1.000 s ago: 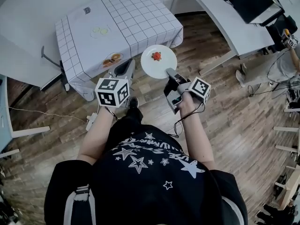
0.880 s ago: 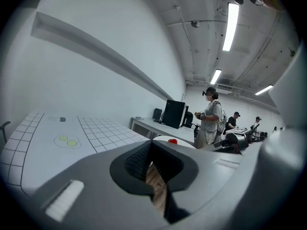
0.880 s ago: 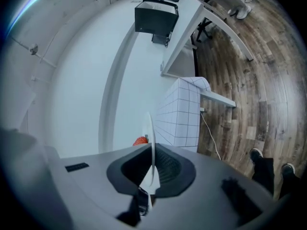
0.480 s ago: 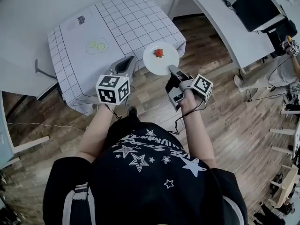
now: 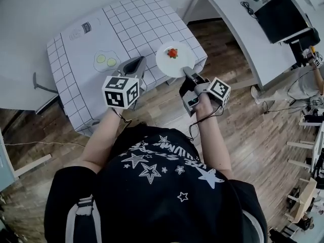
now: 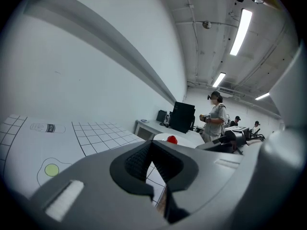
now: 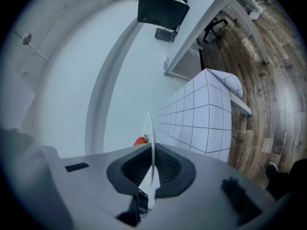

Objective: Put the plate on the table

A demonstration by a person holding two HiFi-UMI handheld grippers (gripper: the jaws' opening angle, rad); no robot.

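Clamped by the right gripper (image 5: 185, 71) at its near rim: the plate (image 5: 166, 64), carried in the air with a strawberry (image 5: 172, 52) on top. Seen edge-on in the right gripper view, rim pinched between both pads of the right gripper (image 7: 152, 169), plate (image 7: 150, 128) running straight out to the far side along the jaw line. Left gripper (image 5: 135, 63) just left of the plate, jaws together on nothing, tips meeting in its own view (image 6: 151, 150).

Key relation: bench (image 5: 126, 24) far and a little left of the right gripper, plate already overlapping the bench's near right corner from above. Probably only a short push farther in and then down, to land fully on the cloth (image 7: 206, 114) and not on the corner. Right hand the only one placed for it.

Hard to tell: height of the plate over the cloth, since the head view looks steeply down. Strawberry (image 7: 140, 140) half hidden behind the rim. Bench legs covered by the cloth. Underside of the plate not visible anywhere.
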